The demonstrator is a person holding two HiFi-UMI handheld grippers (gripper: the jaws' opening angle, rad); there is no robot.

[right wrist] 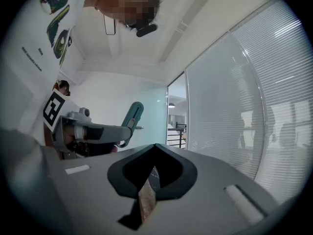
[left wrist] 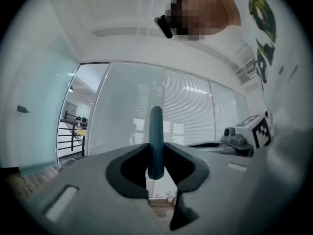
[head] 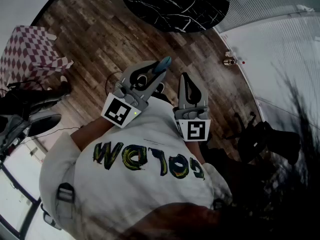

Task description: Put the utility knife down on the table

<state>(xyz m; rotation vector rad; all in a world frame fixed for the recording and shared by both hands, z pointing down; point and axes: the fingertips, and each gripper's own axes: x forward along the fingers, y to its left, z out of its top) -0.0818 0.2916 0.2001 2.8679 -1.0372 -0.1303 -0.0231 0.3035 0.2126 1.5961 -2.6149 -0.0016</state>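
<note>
Left gripper [head: 150, 78] clamped on teal utility knife [left wrist: 156, 131], held level by the torso over wood floor [head: 100, 44]. Right gripper [right wrist: 155, 150] jaws together, empty. Black marble surface [head: 175, 4] well apart ahead: put-down not begun, approach and release left

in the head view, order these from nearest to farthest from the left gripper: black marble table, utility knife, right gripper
1. utility knife: clamped in the left gripper's own jaws, its teal end sticking out past them.
2. right gripper: just beside it, on the view's right.
3. black marble table: well beyond both, at the view's top.
</note>
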